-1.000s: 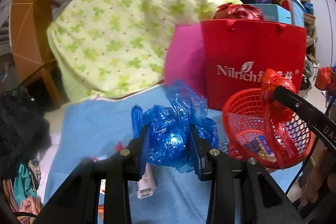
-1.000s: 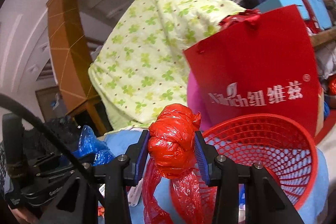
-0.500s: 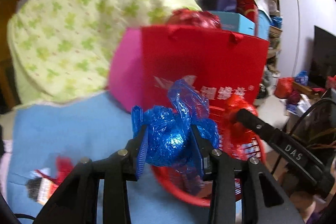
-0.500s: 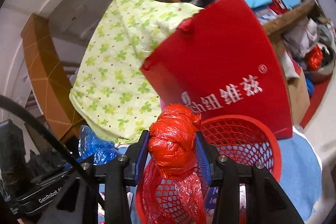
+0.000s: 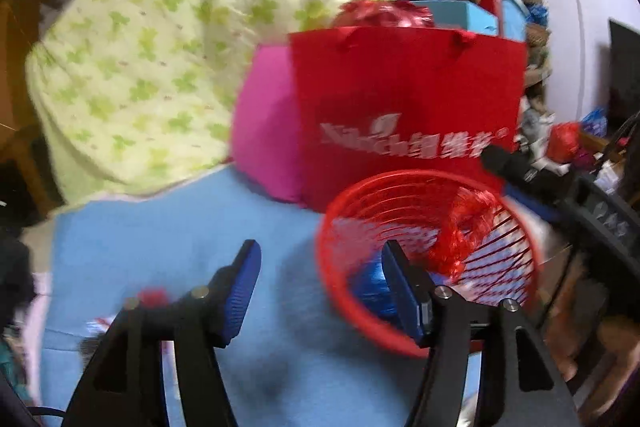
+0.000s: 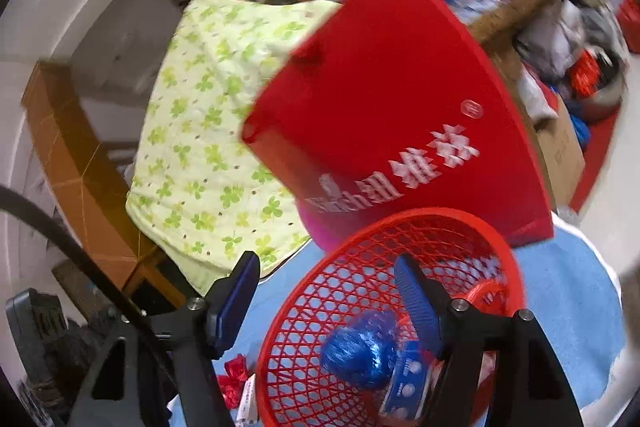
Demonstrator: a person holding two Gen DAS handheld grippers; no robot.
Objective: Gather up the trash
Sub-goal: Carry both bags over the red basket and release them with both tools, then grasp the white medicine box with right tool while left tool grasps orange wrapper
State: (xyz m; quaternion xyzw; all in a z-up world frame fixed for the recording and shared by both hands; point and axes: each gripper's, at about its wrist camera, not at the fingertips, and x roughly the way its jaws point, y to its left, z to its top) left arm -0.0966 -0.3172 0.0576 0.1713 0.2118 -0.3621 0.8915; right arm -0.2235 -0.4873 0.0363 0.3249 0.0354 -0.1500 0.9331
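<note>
A red mesh basket (image 5: pixel 520 239) (image 6: pixel 304 303) stands on a blue cloth. Inside it lie a crumpled blue plastic bag (image 6: pixel 356 351) (image 5: pixel 372 291) and a red plastic bag (image 5: pixel 464 231), the latter blurred and partly hidden in the right wrist view. My left gripper (image 5: pixel 320 291) hovers at the basket's left rim, its jaws opening with nothing between them. My right gripper (image 6: pixel 326 295) hangs over the basket's near rim, jaws opening too and empty. The right gripper's black body (image 5: pixel 560 195) shows at the right of the left wrist view.
A red paper bag (image 5: pixel 408 107) and a pink bag (image 5: pixel 268 131) stand behind the basket. A green-patterned quilt (image 5: pixel 160 59) is piled at the back left. Small red scraps and a wrapper (image 6: pixel 236 383) lie on the blue cloth (image 5: pixel 168 239) left of the basket.
Both grippers opened and let go: the blue bag dropped from the left one and the red bag from the right one into the basket. The left gripper moved towards the basket.
</note>
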